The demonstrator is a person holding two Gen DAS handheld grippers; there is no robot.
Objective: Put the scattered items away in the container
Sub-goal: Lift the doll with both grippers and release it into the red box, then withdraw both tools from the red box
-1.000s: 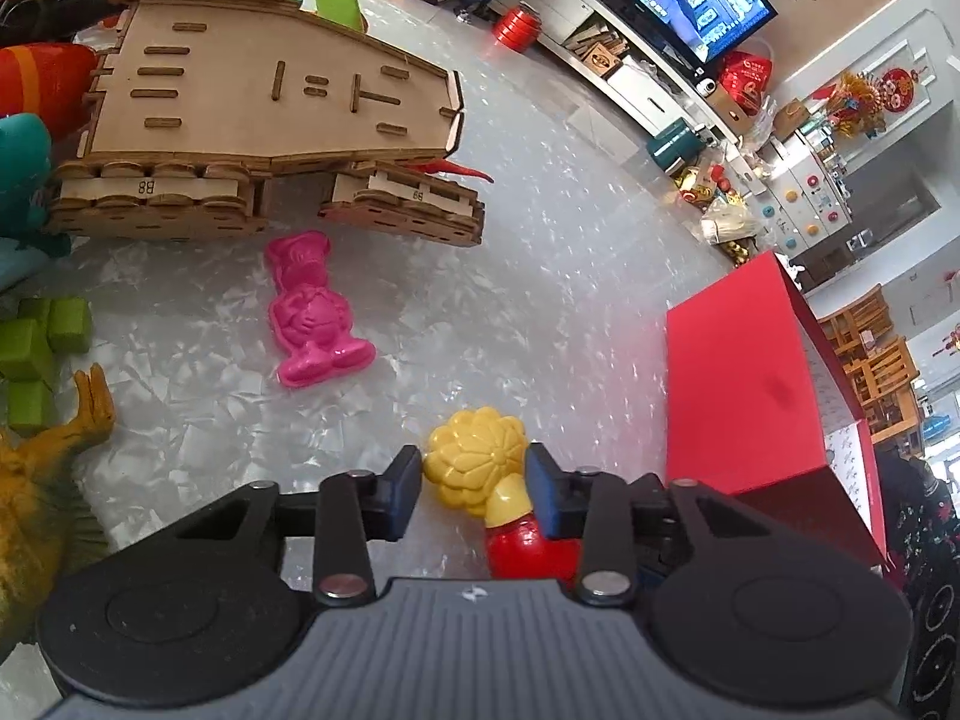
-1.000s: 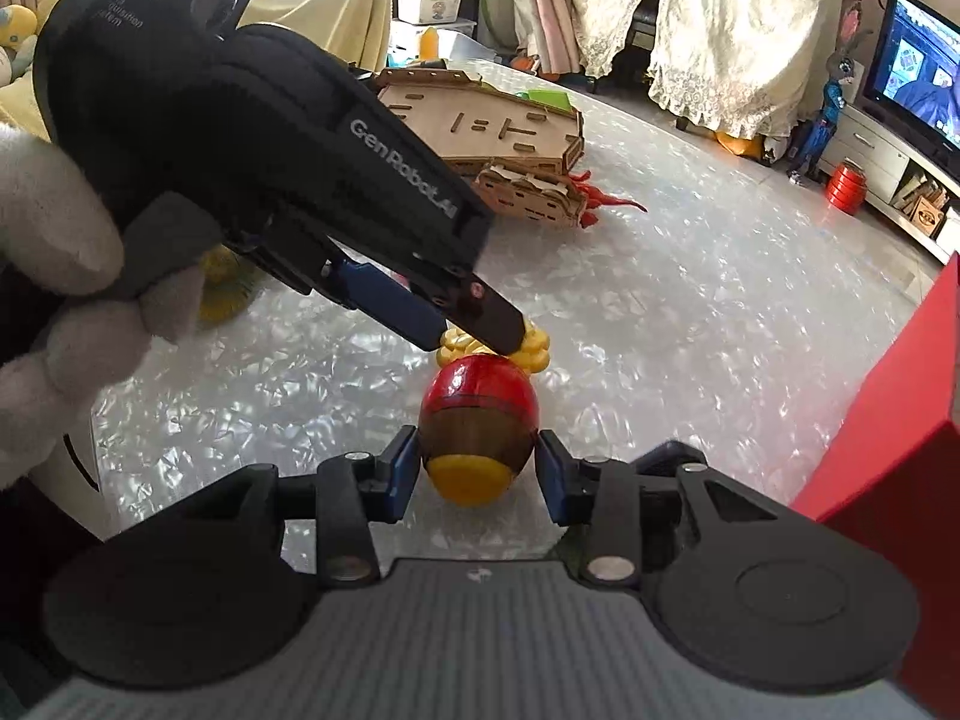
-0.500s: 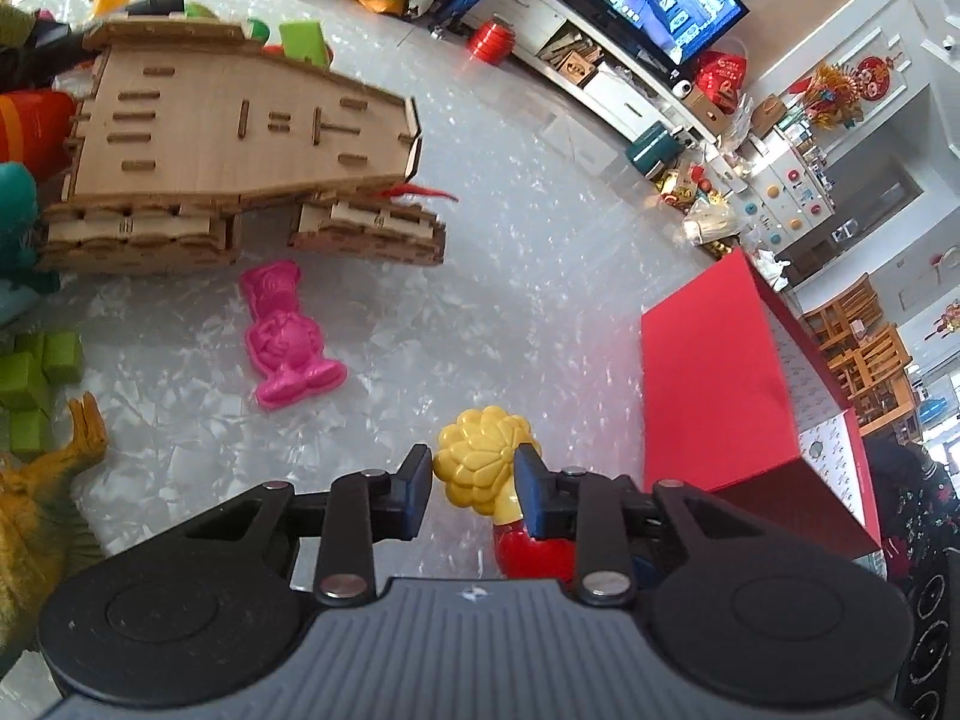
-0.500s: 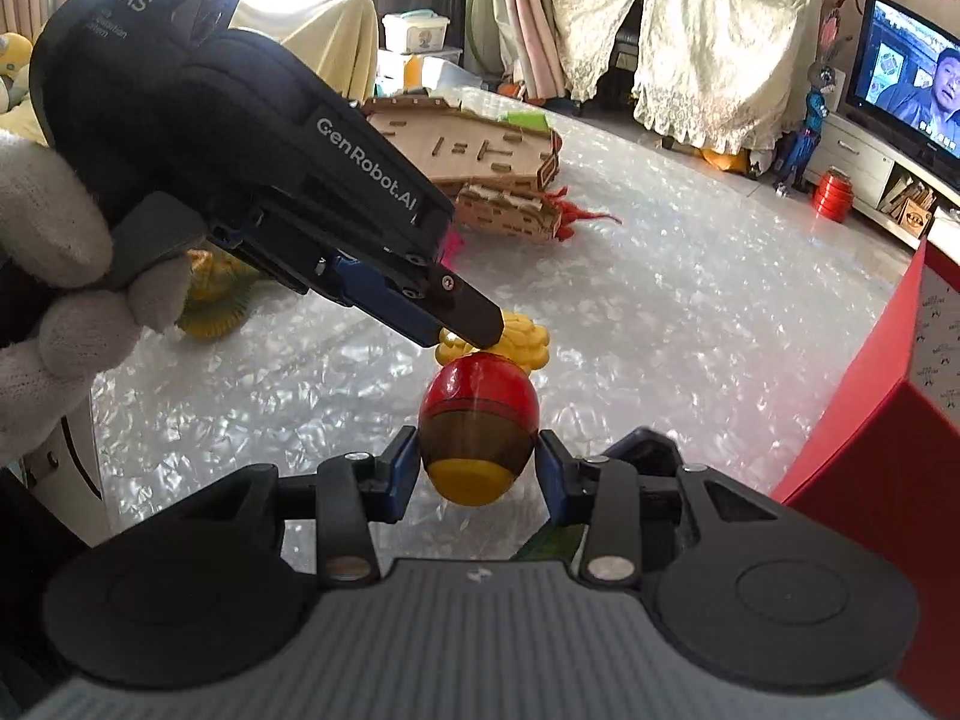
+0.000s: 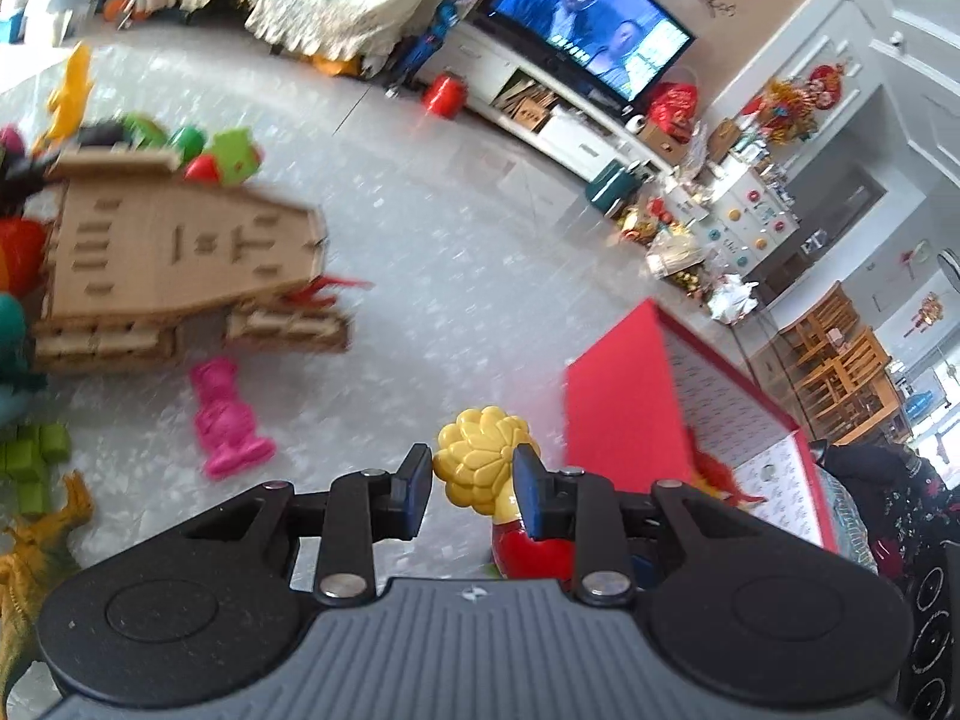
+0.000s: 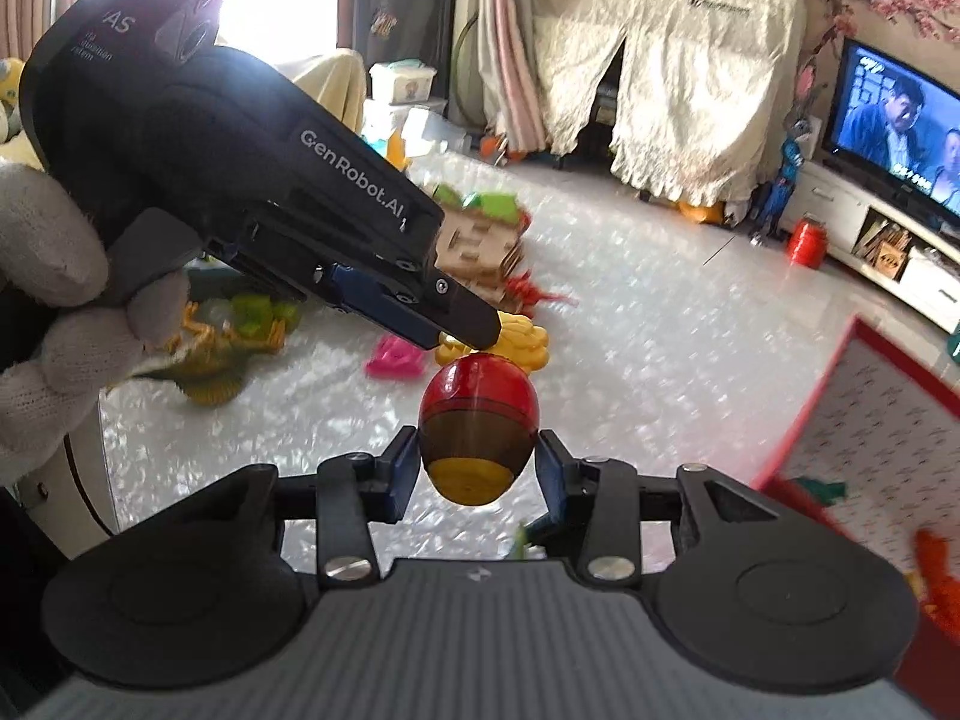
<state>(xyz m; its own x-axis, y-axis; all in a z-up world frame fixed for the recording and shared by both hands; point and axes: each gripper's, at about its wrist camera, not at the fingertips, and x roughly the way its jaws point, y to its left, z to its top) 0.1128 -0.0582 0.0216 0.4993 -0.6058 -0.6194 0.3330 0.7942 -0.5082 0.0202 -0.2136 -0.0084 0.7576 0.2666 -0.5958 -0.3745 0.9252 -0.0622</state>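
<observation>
My left gripper [image 5: 473, 495] is shut on a yellow flower-shaped toy [image 5: 483, 456] and holds it above the shiny white table. In the right wrist view the left gripper [image 6: 474, 336], held by a gloved hand, carries the yellow toy [image 6: 525, 342] just beyond the egg. My right gripper [image 6: 477, 471] is shut on a red, brown and yellow egg toy [image 6: 477, 426], also off the table. The egg [image 5: 528, 546] shows below the left jaws. The red box [image 5: 618, 420] stands open to the right, its patterned lining [image 6: 888, 420] in view.
A pink figure mould [image 5: 228, 420] lies left of the grippers. Behind it stands a wooden model [image 5: 174, 258]. Green blocks [image 5: 36, 456] and a yellow-brown dinosaur [image 5: 36, 540] sit at the left edge. Orange-red toys [image 5: 720, 480] lie inside the box.
Both grippers have risen off the table with their toys and drawn nearer the red box. The left jaws have narrowed onto the yellow toy.
</observation>
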